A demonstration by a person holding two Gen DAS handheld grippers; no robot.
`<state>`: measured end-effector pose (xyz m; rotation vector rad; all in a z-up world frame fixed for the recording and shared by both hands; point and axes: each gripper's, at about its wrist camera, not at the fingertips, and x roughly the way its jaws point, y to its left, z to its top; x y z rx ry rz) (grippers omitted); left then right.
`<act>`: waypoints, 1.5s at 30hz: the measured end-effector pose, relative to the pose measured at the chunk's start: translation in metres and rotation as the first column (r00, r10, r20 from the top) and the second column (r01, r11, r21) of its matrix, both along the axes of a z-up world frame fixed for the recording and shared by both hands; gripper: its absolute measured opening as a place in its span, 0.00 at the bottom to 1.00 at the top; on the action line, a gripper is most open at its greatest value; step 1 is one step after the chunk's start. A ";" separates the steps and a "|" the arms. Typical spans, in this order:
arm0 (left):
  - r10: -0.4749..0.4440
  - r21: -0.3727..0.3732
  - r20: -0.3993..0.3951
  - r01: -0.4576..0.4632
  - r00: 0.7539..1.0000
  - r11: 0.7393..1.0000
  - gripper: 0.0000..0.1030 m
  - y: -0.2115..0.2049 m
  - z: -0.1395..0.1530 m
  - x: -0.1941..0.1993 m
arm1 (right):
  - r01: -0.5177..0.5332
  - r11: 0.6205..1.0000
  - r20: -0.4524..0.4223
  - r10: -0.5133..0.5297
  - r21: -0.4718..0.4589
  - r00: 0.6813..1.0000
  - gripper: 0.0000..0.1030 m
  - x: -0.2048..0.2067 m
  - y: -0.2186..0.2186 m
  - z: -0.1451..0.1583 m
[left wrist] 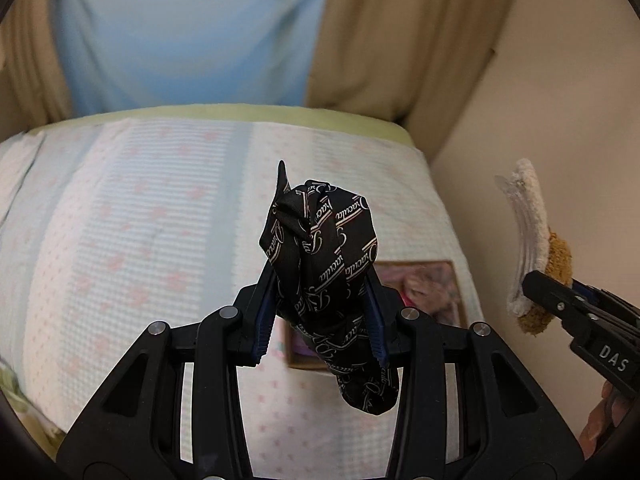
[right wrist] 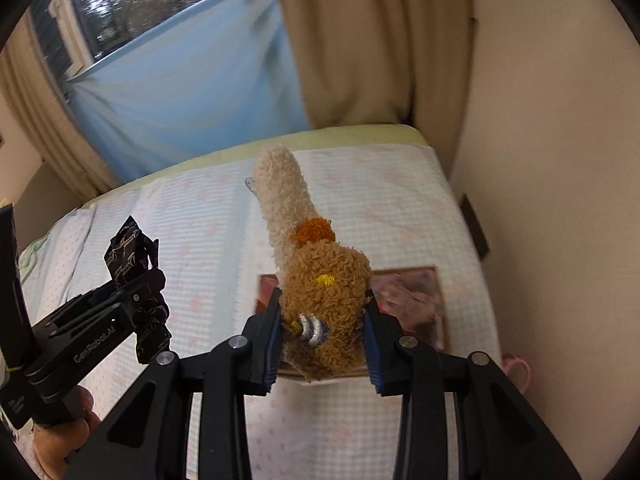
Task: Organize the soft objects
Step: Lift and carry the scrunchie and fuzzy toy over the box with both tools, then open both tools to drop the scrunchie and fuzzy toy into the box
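Note:
My left gripper [left wrist: 322, 316] is shut on a bunched black cloth with pale script lettering [left wrist: 324, 256], held up above the bed; it also shows in the right wrist view [right wrist: 132, 280]. My right gripper [right wrist: 323, 340] is shut on a fuzzy brown and cream sock [right wrist: 320, 280], which stands up between the pads with a clear plastic hook behind it. The sock also shows at the right of the left wrist view [left wrist: 536, 248]. Both grippers hover side by side over an open cardboard box [right wrist: 416, 308] on the bed, also partly visible behind the cloth [left wrist: 432, 288].
The bed [left wrist: 140, 240] has a white quilt with pink and blue pattern and a green edge. Beige curtains [right wrist: 360, 40] and a blue sheet [right wrist: 180, 92] hang behind it. A cream wall [right wrist: 540, 160] runs along the right. A pink cup [right wrist: 518, 368] sits by the wall.

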<state>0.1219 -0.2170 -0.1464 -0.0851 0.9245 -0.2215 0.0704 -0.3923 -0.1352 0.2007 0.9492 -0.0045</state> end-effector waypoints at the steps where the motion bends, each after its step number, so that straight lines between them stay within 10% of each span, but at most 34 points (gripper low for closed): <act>1: -0.017 0.004 -0.004 0.017 1.000 1.000 0.35 -0.008 0.000 0.000 | 0.013 1.000 -0.007 -0.013 -0.002 1.000 0.31 0.000 -0.005 0.000; 16: -0.263 0.090 -0.176 0.282 0.949 0.955 0.35 -0.090 -0.067 0.037 | 0.061 0.997 -0.239 -0.072 -0.057 0.968 0.31 0.033 -0.054 -0.081; 33: -0.237 0.110 -0.441 0.314 0.866 0.943 0.35 -0.103 -0.206 0.107 | 0.075 0.993 -0.525 -0.018 0.088 0.851 0.38 0.102 -0.065 -0.215; 35: -0.256 0.105 -0.440 0.333 0.861 0.937 0.41 -0.105 -0.211 0.109 | 0.090 0.992 -0.540 -0.026 0.092 0.841 0.42 0.105 -0.068 -0.221; 37: -0.265 0.145 -0.429 0.355 0.864 0.924 0.85 -0.108 -0.212 0.108 | 0.113 0.988 -0.539 -0.036 0.109 0.841 0.60 0.107 -0.073 -0.222; 39: -0.254 0.187 -0.425 0.359 0.869 0.914 1.00 -0.105 -0.216 0.108 | 0.149 0.983 -0.525 -0.070 0.110 0.848 0.96 0.109 -0.082 -0.222; 45: -0.245 0.163 -0.457 0.352 0.855 0.922 1.00 -0.089 -0.217 0.104 | 0.198 0.974 -0.525 -0.111 0.113 0.844 0.99 0.109 -0.091 -0.222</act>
